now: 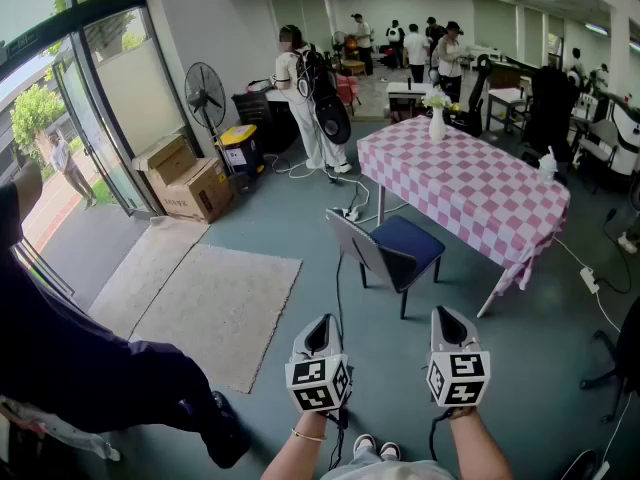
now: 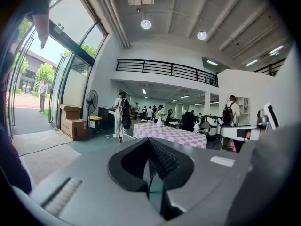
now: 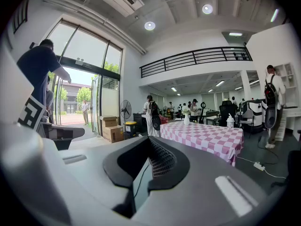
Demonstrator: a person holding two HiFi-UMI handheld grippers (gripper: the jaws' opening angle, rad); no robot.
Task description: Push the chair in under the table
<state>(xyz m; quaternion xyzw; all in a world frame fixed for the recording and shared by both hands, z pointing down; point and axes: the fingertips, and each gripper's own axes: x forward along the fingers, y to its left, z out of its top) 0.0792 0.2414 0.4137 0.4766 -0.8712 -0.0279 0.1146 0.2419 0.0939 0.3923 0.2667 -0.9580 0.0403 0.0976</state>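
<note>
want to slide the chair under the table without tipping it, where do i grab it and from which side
Probably the top edge of the backrest, coming from the near side, behind the chair. The backrest stands upright with its back turned toward you, and the blue seat points at the table, so a hold there should push it straight under.

bench (image 1: 470, 193) legs mostly hidden under its checked cloth (image 1: 535, 243). dark-clothed person (image 1: 90, 368) cut off at left edge. white item (image 1: 547, 165) on the bench too small to tell.
</note>
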